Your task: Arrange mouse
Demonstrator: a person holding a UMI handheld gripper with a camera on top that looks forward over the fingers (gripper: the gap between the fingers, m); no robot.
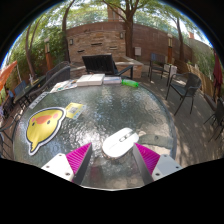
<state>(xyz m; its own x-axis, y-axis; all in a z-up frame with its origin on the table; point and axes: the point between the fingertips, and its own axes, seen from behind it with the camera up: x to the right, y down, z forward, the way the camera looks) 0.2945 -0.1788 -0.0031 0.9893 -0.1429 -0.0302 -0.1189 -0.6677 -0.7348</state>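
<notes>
A white computer mouse [122,142] lies on the round glass table [150,105], just ahead of my fingers and between their tips, a little nearer the right one. My gripper [113,157] is open, its pink pads [80,158] spread wide on either side. Neither pad touches the mouse. A yellow mouse pad with a red shape printed on it [44,126] lies on the table to the left of the left finger.
Flat light-coloured items [92,80] and a green object [130,84] lie at the table's far side. Dark patio chairs [185,88] stand to the right and left [20,95]. A stone fireplace [97,42] and trees stand beyond.
</notes>
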